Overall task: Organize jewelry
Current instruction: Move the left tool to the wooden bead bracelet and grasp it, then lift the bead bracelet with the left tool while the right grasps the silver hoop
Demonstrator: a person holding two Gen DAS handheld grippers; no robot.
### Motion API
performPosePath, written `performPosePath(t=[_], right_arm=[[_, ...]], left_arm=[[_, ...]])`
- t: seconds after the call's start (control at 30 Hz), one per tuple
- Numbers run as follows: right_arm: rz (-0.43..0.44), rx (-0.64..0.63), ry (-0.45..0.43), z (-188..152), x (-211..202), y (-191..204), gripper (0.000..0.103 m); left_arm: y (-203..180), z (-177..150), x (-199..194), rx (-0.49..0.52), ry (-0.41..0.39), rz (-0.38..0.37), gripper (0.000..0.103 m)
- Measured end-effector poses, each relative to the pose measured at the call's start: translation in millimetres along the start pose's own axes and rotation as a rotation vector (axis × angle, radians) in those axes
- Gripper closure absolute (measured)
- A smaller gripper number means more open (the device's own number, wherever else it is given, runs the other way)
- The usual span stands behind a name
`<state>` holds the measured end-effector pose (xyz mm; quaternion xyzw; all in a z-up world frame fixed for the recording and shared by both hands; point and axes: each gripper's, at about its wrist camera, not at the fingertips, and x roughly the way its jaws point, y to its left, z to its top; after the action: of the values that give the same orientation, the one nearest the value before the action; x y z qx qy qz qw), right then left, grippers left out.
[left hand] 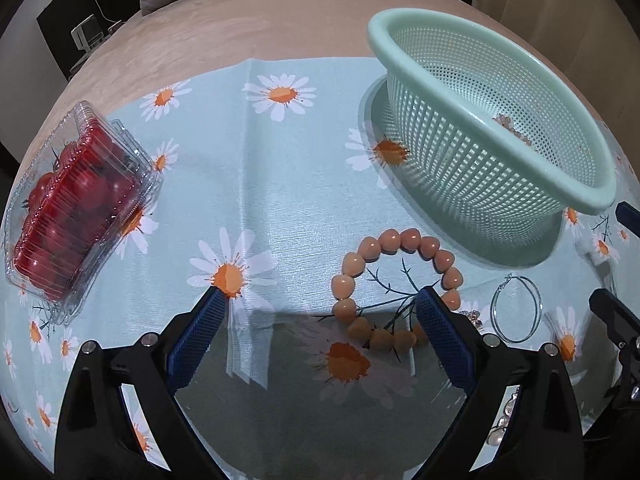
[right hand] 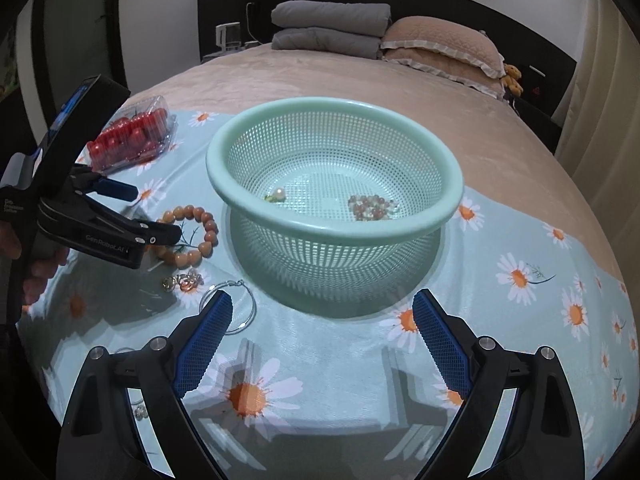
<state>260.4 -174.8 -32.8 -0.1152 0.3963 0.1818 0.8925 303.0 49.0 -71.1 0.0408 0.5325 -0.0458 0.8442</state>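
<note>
A bracelet of orange heart beads (left hand: 396, 284) lies on the daisy cloth just ahead of my open left gripper (left hand: 320, 300); its right finger (left hand: 436, 320) overlaps the bracelet's right side. It also shows in the right wrist view (right hand: 192, 236). A silver hoop earring (left hand: 516, 308) (right hand: 244, 304) and a small crystal charm (right hand: 182, 282) lie beside it. The mint mesh basket (left hand: 500, 80) (right hand: 336, 232) holds a pearl piece (right hand: 278, 194) and a bead bracelet (right hand: 372, 206). My right gripper (right hand: 322, 316) is open and empty in front of the basket.
A clear box of red cherry tomatoes (left hand: 72, 200) (right hand: 132, 138) sits at the cloth's left. More pearl jewelry (left hand: 500, 428) lies under my left gripper's right arm. The cloth lies on a bed with folded blankets (right hand: 328, 30) and a pillow (right hand: 440, 48) behind.
</note>
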Motion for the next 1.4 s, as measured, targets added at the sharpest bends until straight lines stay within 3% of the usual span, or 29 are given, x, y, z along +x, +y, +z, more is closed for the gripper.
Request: performPosePath(t=[0.27, 0.33, 0.4, 0.47, 0.53, 0.63, 0.7, 0.8, 0.83, 0.87, 0.93, 1.03, 1.2, 1.4], right_arm=[[0.051, 0.030, 0.069, -8, 39, 11, 0.020], [0.070, 0.032, 0.100, -10, 49, 14, 0.031], [0.088, 0.037, 0.098, -12, 53, 14, 0.035], [0.105, 0.032, 0.098, -11, 54, 16, 0.047], [0.120, 0.022, 0.102, -10, 54, 18, 0.073], [0.153, 0.004, 0.119, -9, 54, 22, 0.097], [0.151, -0.021, 0.124, -10, 52, 27, 0.100], [0.169, -0.015, 0.130, -11, 48, 29, 0.100], [0.171, -0.014, 0.132, -11, 46, 30, 0.100], [0.169, -0.015, 0.132, -13, 43, 28, 0.100], [0.166, -0.014, 0.132, -15, 38, 28, 0.100], [0.162, -0.021, 0.121, -17, 24, 27, 0.100], [0.144, -0.023, 0.087, -19, -3, 21, 0.100], [0.112, -0.042, 0.048, -15, -37, 14, 0.100]], left_arm=[[-2, 3, 16, 0.031, -0.033, 0.022, 0.007], [-3, 1, 18, 0.038, -0.047, 0.022, 0.007], [-4, 1, 20, 0.038, -0.054, 0.018, 0.008], [-5, 4, 22, 0.054, -0.065, 0.018, 0.009], [-7, 6, 22, 0.064, -0.066, 0.014, 0.013], [-11, 6, 20, 0.076, -0.066, 0.013, 0.021], [-10, 5, 16, 0.074, -0.066, 0.014, 0.027], [-8, 2, 10, 0.079, -0.064, 0.013, 0.044], [-9, 2, 8, 0.086, -0.061, 0.011, 0.056], [-8, 0, 6, 0.095, -0.051, -0.010, 0.077], [-11, -3, 4, 0.105, -0.032, -0.045, 0.090], [-17, -9, 0, 0.130, -0.027, -0.012, 0.091], [-17, -19, -14, 0.114, -0.008, -0.048, 0.091], [-9, -25, -58, 0.117, -0.069, -0.041, 0.091]])
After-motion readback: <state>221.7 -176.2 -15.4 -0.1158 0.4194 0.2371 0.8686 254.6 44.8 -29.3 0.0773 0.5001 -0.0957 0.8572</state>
